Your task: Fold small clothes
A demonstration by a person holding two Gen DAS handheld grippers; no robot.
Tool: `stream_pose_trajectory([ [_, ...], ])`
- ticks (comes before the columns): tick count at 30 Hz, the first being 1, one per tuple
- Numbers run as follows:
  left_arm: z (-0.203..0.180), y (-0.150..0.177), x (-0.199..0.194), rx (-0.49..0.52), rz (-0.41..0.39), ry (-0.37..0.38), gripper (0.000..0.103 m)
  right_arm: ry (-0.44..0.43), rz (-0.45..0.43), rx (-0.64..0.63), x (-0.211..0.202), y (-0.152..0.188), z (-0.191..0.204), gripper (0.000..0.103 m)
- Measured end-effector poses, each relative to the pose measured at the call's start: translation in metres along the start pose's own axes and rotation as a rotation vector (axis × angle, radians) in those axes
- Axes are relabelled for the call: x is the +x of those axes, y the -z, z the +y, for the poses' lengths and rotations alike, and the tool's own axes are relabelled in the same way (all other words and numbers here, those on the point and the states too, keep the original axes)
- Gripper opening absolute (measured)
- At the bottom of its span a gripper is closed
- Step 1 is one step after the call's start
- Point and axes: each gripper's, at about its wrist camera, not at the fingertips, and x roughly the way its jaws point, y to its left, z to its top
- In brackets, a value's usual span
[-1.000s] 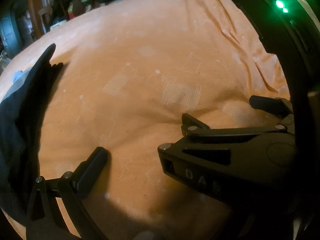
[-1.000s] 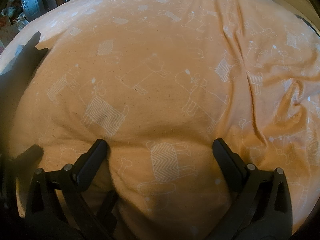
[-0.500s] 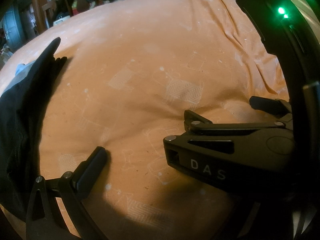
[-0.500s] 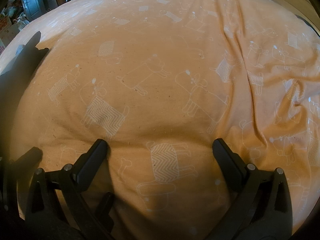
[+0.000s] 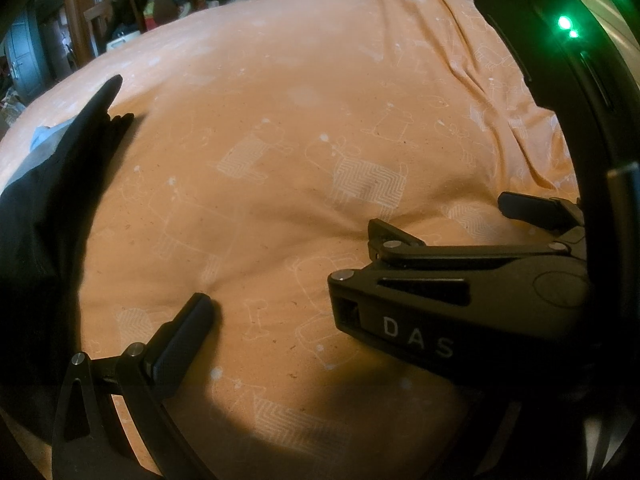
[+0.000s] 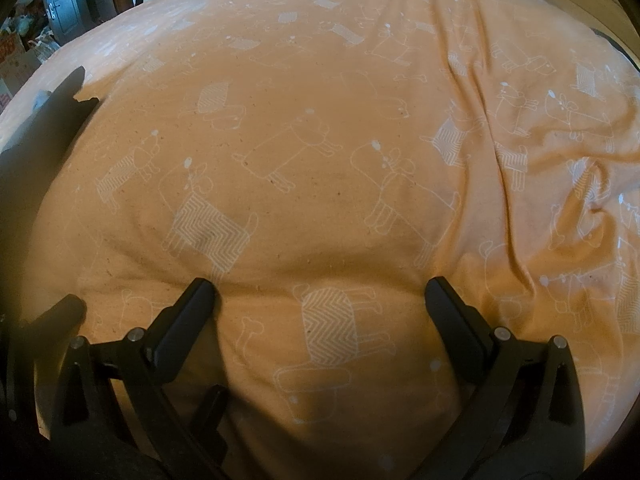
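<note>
A black garment (image 5: 40, 208) with a bit of blue-grey at its top lies bunched on the orange bed sheet (image 5: 280, 120), at the left edge of the left wrist view. It shows again as a dark shape (image 6: 36, 148) at the left of the right wrist view. My left gripper (image 5: 316, 304) stands open over bare sheet, right of the garment and apart from it. Only its left finger (image 5: 188, 332) shows; the right gripper's body hides the other. My right gripper (image 6: 320, 300) is open with nothing between its fingers, and crosses the left wrist view (image 5: 440, 220) from the right.
The sheet (image 6: 320, 120) is printed with white outline dogs and has creases (image 6: 492, 128) toward the right. Cluttered furniture and a door (image 6: 60, 0) stand beyond the far edge of the bed. Part of the left gripper (image 6: 60, 312) shows at the lower left of the right wrist view.
The left wrist view has drifted slightly, so the garment and sheet print sit a little further right and lower. Both grippers stay open; the right wrist view is nearly unchanged.
</note>
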Motion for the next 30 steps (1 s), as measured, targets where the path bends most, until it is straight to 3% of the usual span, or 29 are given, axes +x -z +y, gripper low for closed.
stream_pose_trajectory([
  [30, -0.0036, -0.0036, 0.0009, -0.002, -0.001, 0.000, 0.103, 0.003, 0.003, -0.005, -0.0026, 0.0006, 0.0020, 0.103],
])
